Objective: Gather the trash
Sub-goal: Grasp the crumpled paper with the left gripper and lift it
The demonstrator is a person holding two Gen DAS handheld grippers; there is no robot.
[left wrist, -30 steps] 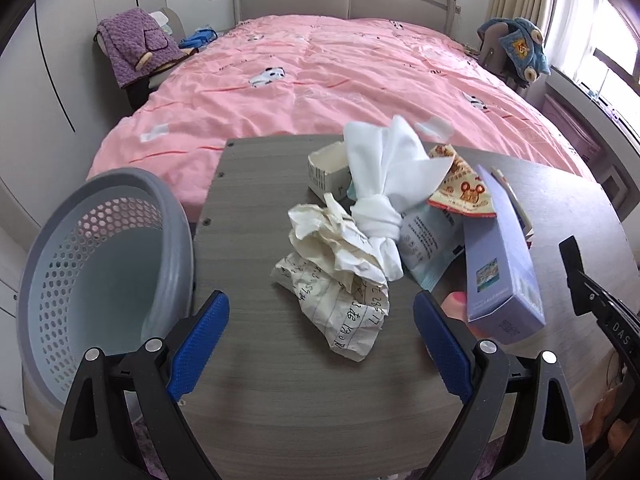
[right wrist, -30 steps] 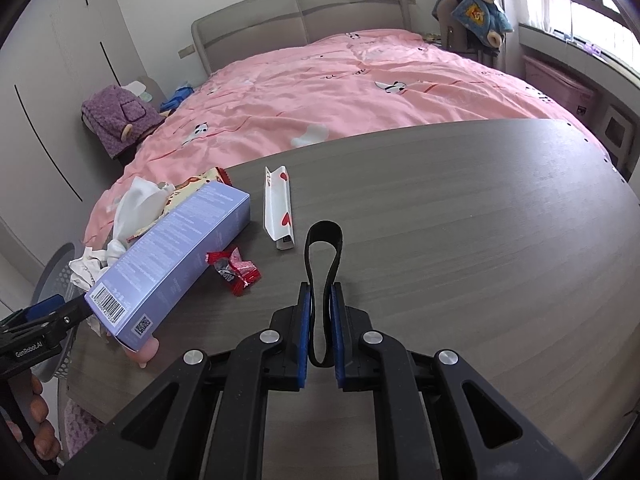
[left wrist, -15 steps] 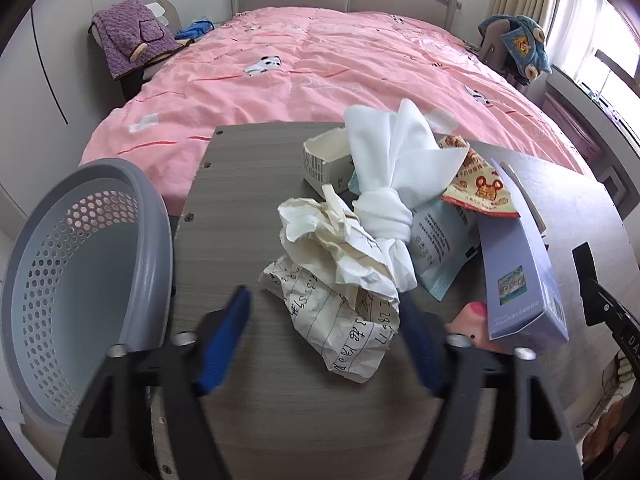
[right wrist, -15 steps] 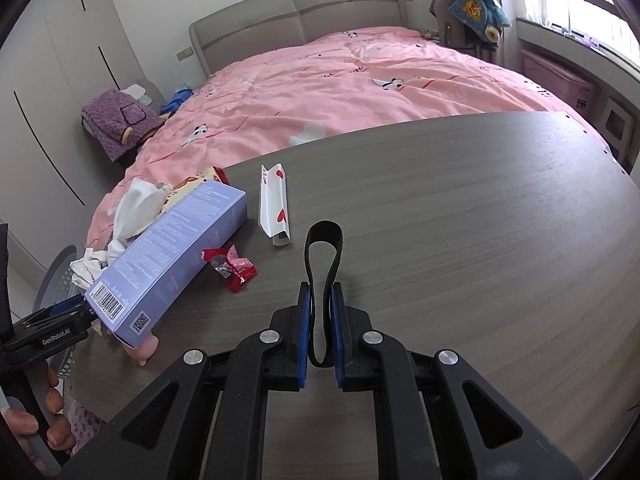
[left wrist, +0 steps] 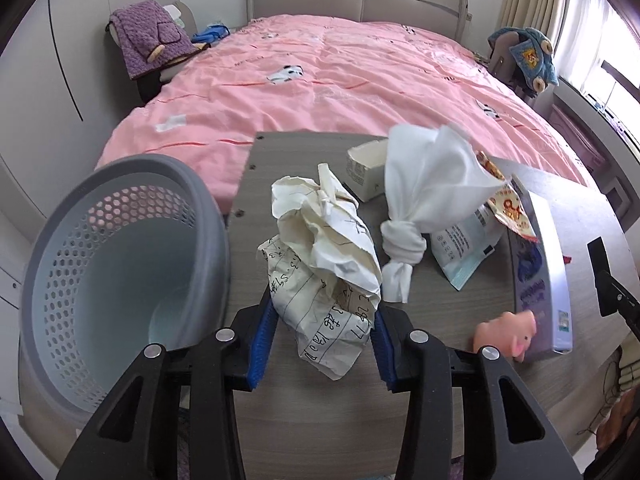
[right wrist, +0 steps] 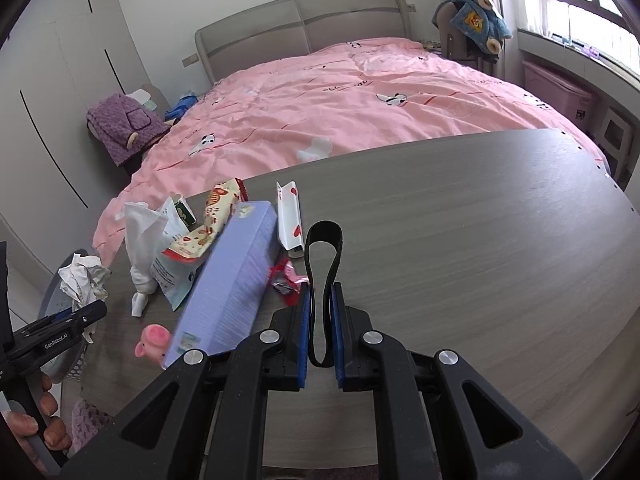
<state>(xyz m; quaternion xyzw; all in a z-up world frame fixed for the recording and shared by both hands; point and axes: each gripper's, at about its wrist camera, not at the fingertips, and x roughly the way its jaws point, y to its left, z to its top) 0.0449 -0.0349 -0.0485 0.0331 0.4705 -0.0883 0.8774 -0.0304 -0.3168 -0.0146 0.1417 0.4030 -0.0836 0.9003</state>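
My left gripper (left wrist: 322,334) is shut on a crumpled written paper (left wrist: 328,280) at the table's near left edge; it also shows in the right wrist view (right wrist: 82,278). A grey perforated trash basket (left wrist: 120,264) stands just left of it, beside the table. A knotted white tissue (left wrist: 424,192), a small white carton (left wrist: 366,168), snack wrappers (left wrist: 508,208) and a purple box (left wrist: 540,276) lie behind and to the right. My right gripper (right wrist: 320,320) is shut on a black strap loop (right wrist: 324,248) above the table.
A pink toy pig (left wrist: 508,328) lies by the purple box. A red candy wrapper (right wrist: 288,280) and a white heart-print pack (right wrist: 289,216) lie near my right gripper. The grey wooden table (right wrist: 480,240) stretches right. A pink bed (left wrist: 340,80) stands behind.
My left gripper moved forward around the crumpled paper and closed on it. My right gripper shifted left toward the purple box, still holding the strap.
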